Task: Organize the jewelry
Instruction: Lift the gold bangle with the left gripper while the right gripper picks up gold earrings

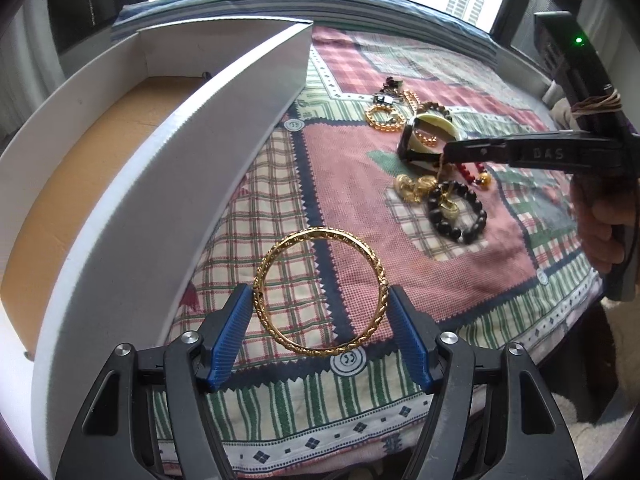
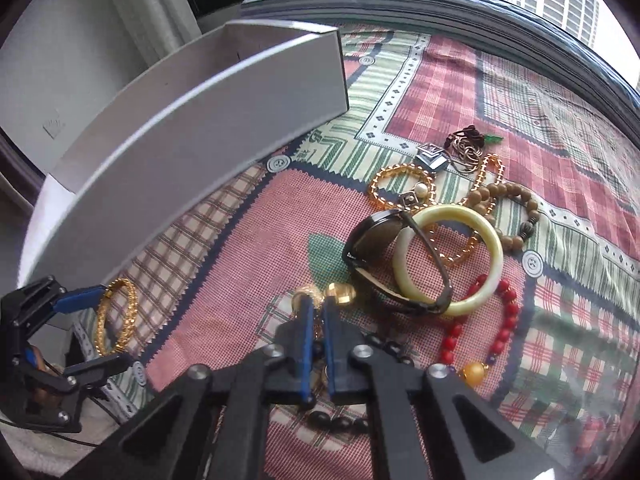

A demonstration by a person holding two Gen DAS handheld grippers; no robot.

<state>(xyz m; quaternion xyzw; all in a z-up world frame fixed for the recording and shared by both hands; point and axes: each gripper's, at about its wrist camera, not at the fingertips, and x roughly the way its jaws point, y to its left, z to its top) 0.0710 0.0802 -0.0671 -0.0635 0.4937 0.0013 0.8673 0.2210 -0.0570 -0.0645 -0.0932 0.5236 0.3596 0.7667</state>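
— Patchwork cloth [image 1: 348, 184] covers the whole table, tower blocks outside the window. How many boxes?

— One white box [image 1: 224, 128], open, on the left. One pile of jewelry [image 2: 452, 240] to its right: one pale bangle [image 2: 448, 260], one watch [image 2: 376, 248], one red bead string [image 2: 504, 320], several bead bracelets.

— And the grippers?

— Two. The left gripper [image 1: 320, 320] stands wide, its blue pads pressing either side of one gold bangle [image 1: 320, 292], just beside the box. The right gripper [image 2: 316, 316] is closed narrow on a thin gold chain [image 2: 316, 328] in the pile.
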